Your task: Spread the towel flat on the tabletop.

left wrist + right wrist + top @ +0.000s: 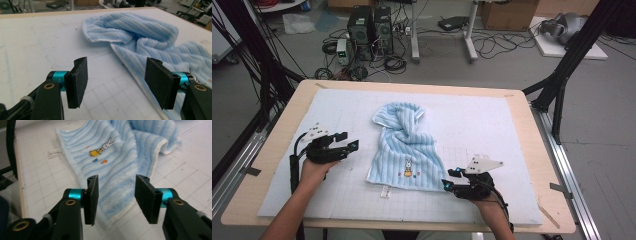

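On the mat (492, 125), crumpled blue striped towel (404, 150), bunny embroidery (408, 165)

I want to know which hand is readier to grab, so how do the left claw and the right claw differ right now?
The left claw sits beside the crumpled light-blue striped terry towel's left edge; the right claw sits by its near right corner. In their own views, the left claw's pads gape wider than the right's, and the right's straddle the towel's hem, the left's mostly bare white mat. Both are open, holding nothing.

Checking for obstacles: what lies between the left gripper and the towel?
Nothing: bare white gridded mat separates left gripper from towel, per the high view.
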Motion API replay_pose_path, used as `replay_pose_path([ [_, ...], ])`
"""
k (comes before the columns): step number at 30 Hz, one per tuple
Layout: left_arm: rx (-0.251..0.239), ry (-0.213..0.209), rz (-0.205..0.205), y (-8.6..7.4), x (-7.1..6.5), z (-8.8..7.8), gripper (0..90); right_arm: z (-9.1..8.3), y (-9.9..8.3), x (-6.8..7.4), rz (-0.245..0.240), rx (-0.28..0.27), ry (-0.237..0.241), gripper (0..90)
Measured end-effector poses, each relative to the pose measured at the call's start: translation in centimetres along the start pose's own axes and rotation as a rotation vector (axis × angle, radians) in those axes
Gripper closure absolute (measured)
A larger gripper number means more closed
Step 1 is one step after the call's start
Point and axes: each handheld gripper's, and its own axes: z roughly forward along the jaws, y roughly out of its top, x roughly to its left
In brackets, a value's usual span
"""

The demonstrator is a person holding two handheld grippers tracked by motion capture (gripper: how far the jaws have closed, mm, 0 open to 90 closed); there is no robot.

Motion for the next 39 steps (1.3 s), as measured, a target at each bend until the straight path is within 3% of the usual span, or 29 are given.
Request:
replay_pose_path([
  [6,0.088,-0.001,0.002,1.4,-0.8,4.9,40.0,0.3,0.0,-0.4,0.026,-0.02,-0.03,45.5],
  [9,0.165,-0.01,0.023,1.4,-1.5,7.3,40.0,0.7,0.1,-0.5,0.041,-0.014,-0.066,41.5],
  [13,0.261,-0.013,0.066,0.6,-2.4,9.1,42.1,1.7,0.7,-0.5,0.051,-0.016,-0.102,37.3],
  [14,0.277,-0.017,0.071,0.5,-2.5,9.2,48.7,2.4,1.2,-0.5,0.044,-0.016,-0.113,37.1],
  [15,0.274,-0.01,0.081,0.4,-2.7,9.2,48.7,2.4,1.2,-0.5,0.044,-0.016,-0.113,37.1],
  [16,0.281,-0.048,0.096,0.5,-2.8,9.0,70.6,3.5,1.9,-0.5,0.019,0.008,-0.129,39.5],
  [17,0.284,-0.059,0.108,0.5,-3.0,8.9,70.6,3.5,1.9,-0.5,0.019,0.008,-0.129,39.5],
  [18,0.298,-0.067,0.14,0.5,-3.3,8.7,84.0,4.7,2.5,-0.6,0.005,0.027,-0.122,41.0],
  [19,0.311,-0.063,0.157,0.5,-3.5,8.5,85.0,5.2,2.7,-0.6,-0.004,0.043,-0.126,46.7],
  [21,0.328,-0.066,0.175,0.5,-3.6,7.8,85.5,6.2,2.8,-0.6,-0.003,0.085,-0.129,49.8],
  [22,0.322,-0.069,0.154,0.0,-3.4,6.8,85.6,6.6,2.8,-0.6,-0.004,0.112,-0.133,55.9],
  [24,0.32,-0.072,0.139,-0.2,-3.2,6.3,85.7,7.2,2.6,-0.5,-0.006,0.162,-0.139,63.1],
  [25,0.313,-0.067,0.13,-0.5,-3.1,5.7,85.7,7.2,2.6,-0.5,-0.006,0.162,-0.139,63.1],
  [26,0.298,-0.07,0.114,-0.8,-3.0,5.1,85.8,6.9,2.6,-0.5,0.013,0.168,-0.116,74.4],
  [27,0.289,-0.078,0.1,-1.1,-2.9,4.6,85.8,6.9,2.6,-0.5,0.013,0.168,-0.116,74.4],
  [28,0.278,-0.085,0.093,-1.5,-2.9,4.0,85.8,6.6,2.4,-0.7,0.015,0.172,-0.098,81.6],
  [31,0.261,-0.1,0.084,-2.2,-3.1,2.8,85.8,6.4,2.4,-0.6,0.022,0.176,-0.078,83.7],
  [34,0.238,-0.111,0.088,-2.8,-3.8,1.4,85.8,5.8,1.9,0.0,0.025,0.181,-0.02,83.6],
  [39,0.262,-0.135,0.106,-3.4,-4.8,0.0,85.8,5.4,1.6,0.8,0.016,0.194,0.012,83.7],
])
